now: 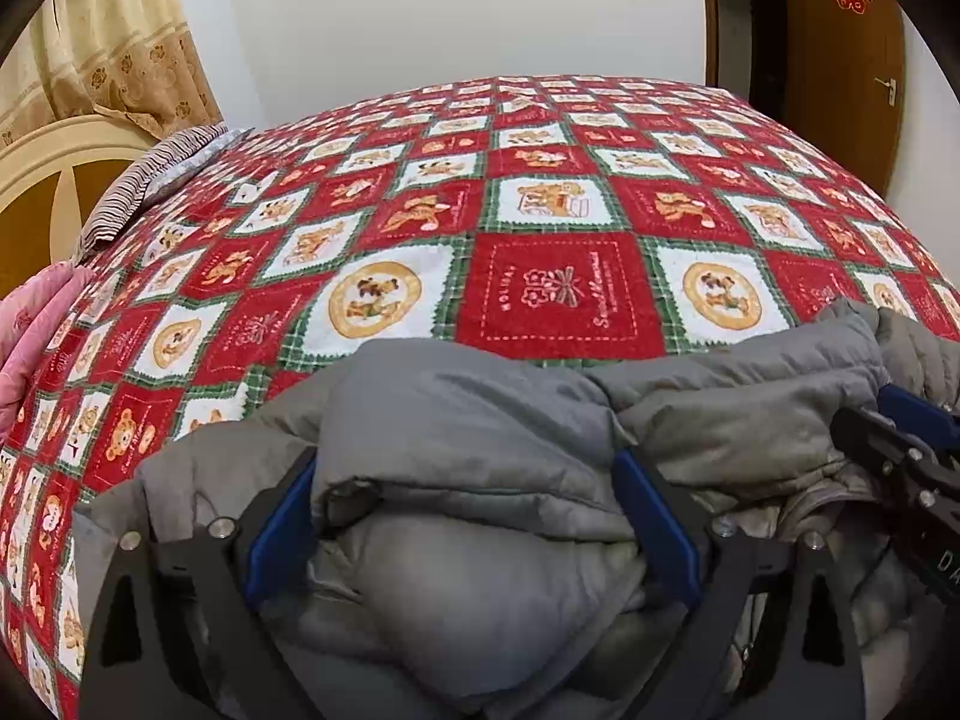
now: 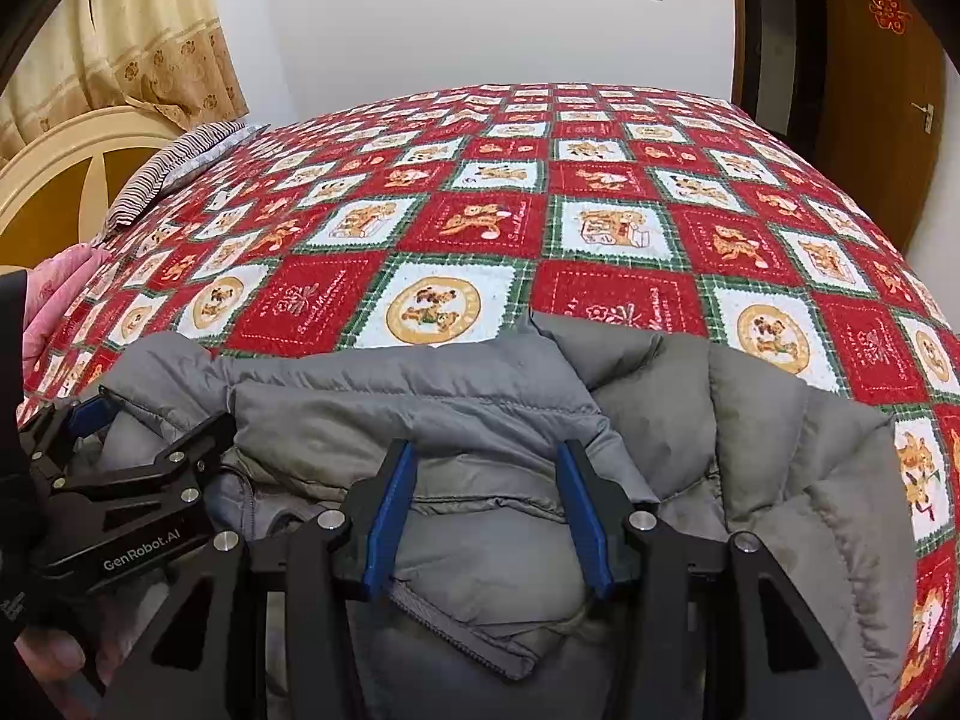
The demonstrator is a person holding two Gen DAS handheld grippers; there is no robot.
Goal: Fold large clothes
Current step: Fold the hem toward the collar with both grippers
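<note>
A grey puffer jacket [image 1: 480, 396] [image 2: 420, 408] lies bunched and folded at the near edge of the bed. My left gripper [image 1: 468, 462] stands wide open over a thick, puffy fold that bulges between its blue pads [image 1: 282, 528]. It also shows at the left of the right wrist view as the left gripper [image 2: 159, 414], held by a hand [image 2: 48, 654]. My right gripper [image 2: 486, 447] is beside it, part open, with a flatter fold of the jacket between its fingers and not squeezed. In the left wrist view the right gripper [image 1: 870, 414] shows at the right edge.
A red, white and green bear-print quilt [image 1: 558, 294] [image 2: 456, 216] covers the bed beyond the jacket. A striped pillow [image 1: 138, 186] and a pink blanket [image 1: 36, 324] lie at the left by a cream headboard [image 1: 48, 180]. A brown door [image 1: 840, 60] stands at the far right.
</note>
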